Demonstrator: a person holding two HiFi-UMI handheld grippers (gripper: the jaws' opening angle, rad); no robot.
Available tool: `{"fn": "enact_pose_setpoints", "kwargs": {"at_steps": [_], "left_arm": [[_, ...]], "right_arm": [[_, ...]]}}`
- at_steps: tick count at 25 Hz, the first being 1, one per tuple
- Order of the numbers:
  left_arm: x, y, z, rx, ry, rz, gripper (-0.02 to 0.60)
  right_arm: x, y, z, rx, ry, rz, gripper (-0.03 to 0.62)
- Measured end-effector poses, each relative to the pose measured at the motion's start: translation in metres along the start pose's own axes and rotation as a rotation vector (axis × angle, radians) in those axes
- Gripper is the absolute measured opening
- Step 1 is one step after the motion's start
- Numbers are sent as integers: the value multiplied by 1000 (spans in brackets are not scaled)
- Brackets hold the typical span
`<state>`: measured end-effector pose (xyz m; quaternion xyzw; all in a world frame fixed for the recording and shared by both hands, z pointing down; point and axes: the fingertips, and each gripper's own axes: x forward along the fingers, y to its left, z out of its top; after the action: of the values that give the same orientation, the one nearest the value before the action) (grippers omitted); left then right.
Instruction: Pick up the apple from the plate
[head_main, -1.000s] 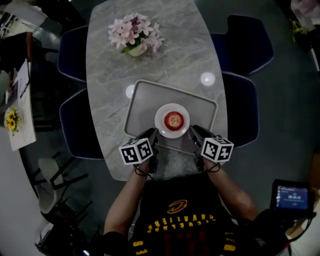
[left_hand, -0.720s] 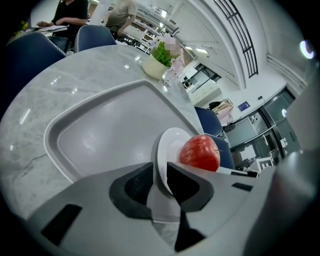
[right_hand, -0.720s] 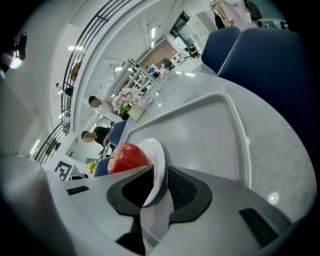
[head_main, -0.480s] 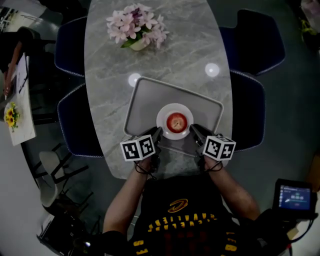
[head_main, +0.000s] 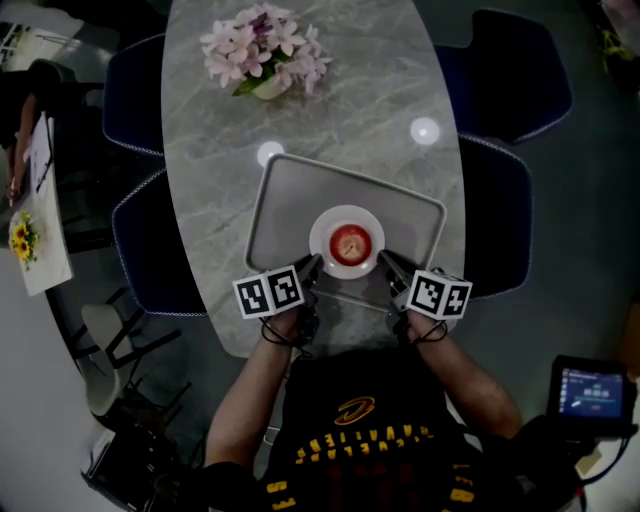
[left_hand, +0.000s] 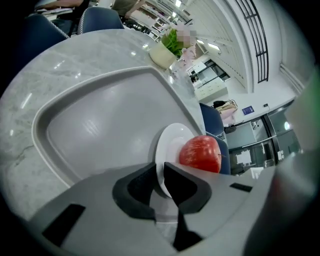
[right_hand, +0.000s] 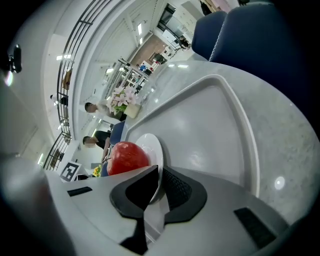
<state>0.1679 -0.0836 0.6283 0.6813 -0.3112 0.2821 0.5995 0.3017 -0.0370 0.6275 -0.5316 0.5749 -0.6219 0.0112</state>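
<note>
So both my grippers are on the plate (head_main: 346, 212), not on the apple (head_main: 348, 242), which sits in the middle of that plate, untouched. My left gripper (left_hand: 161, 172) has its two fingers pinched on the plate's near-left rim, the white edge running into the narrow slot between the pads. My right gripper (right_hand: 160, 180) does the same on the plate's near-right rim. I read this two-sided hold as a way to steady the plate, or to carry plate and fruit as one. The apple is round and free to roll, so gripping either side of it keeps the dish level.

The plate rests inside the tray (head_main: 290, 200), toward its near edge, which is why my wrists come in low from my side of the plate. The flowers (head_main: 262, 55) stand well beyond the plate, out of the way.

By my judgement the apple itself has not yet been picked up. One gripper would have to let go of the rim, spread, and close around the fruit.
</note>
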Motion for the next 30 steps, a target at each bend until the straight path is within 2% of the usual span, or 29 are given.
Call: {"fn": "enact_pose_setpoints", "kwargs": {"at_steps": [6, 15, 30], "left_arm": [[-1, 0, -3, -52, -7, -26, 46], [4, 0, 1, -77, -22, -38, 44], [-16, -1, -11, -86, -74, -61, 43]], "right_arm": [[-1, -1, 0, 40, -1, 12, 34], [3, -4, 7, 31, 14, 8, 34], [-8, 14, 1, -75, 16, 17, 34]]}}
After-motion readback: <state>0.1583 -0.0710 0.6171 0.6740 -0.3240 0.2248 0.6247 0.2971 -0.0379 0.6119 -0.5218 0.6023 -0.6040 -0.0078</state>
